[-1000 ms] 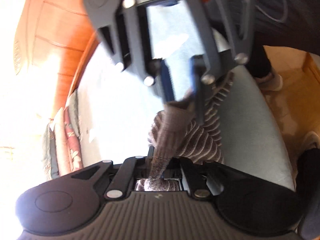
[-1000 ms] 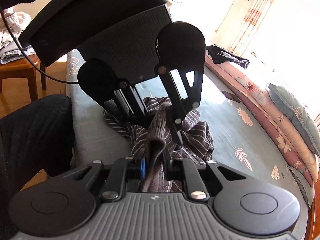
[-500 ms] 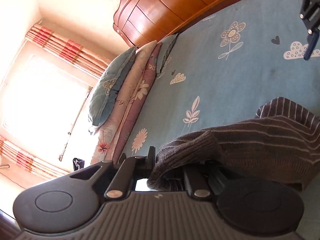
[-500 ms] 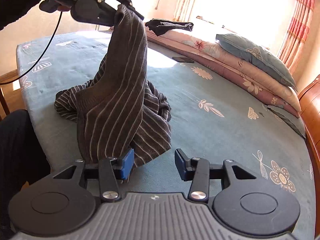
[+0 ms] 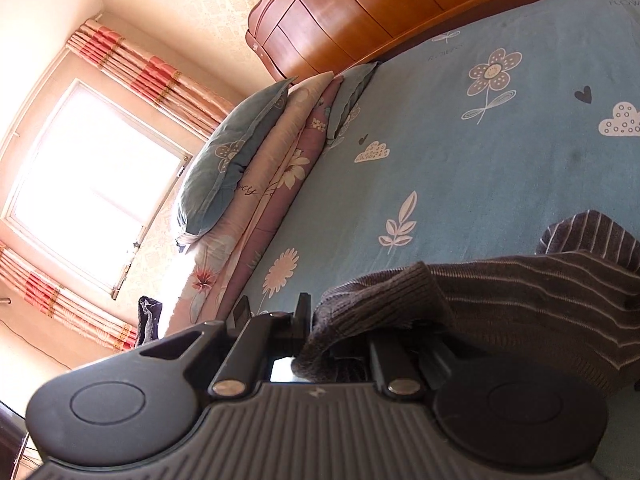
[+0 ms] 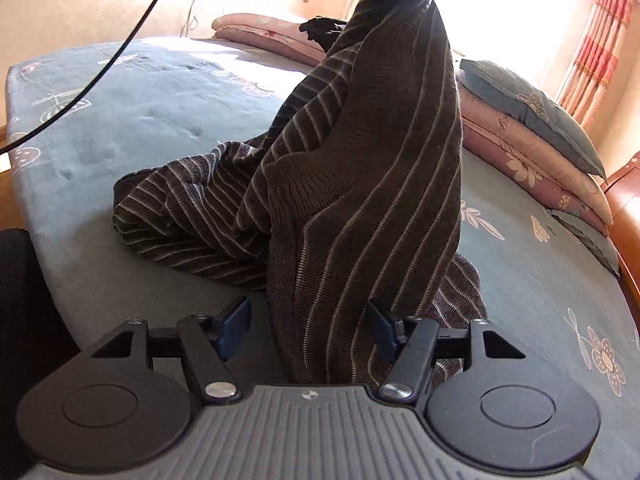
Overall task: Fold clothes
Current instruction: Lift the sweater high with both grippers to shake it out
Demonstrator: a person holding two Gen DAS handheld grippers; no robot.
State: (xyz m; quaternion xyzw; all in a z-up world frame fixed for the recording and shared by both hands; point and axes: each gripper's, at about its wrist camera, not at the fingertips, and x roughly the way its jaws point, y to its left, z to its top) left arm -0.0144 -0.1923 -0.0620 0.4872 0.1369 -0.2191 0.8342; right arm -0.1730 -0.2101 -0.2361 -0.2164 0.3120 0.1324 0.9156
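1. Slippage is the main risk you are facing: your left hand-held gripper (image 5: 320, 332) is pinching only a ribbed edge of the striped sweater (image 6: 360, 168), and the hanging weight could drag that edge out of the nearly shut jaws.
2. You are also risking a blind grab: your right hand-held gripper (image 6: 308, 326) is standing spread, its jaws having just been opening, and a thick fold of sweater is hanging between the blue pads (image 6: 234, 322), which are not pressing on it. Closing here would likely catch several layers and lock in a twist.
3. You are risking snagging the black cable (image 6: 108, 68) crossing the upper left of the right wrist view.
4. You are holding the sweater up by one end, the top running out of that view, while the rest is lying bunched on the blue bed (image 6: 140, 92), near its front edge and well apart from the pillows (image 5: 228, 168).
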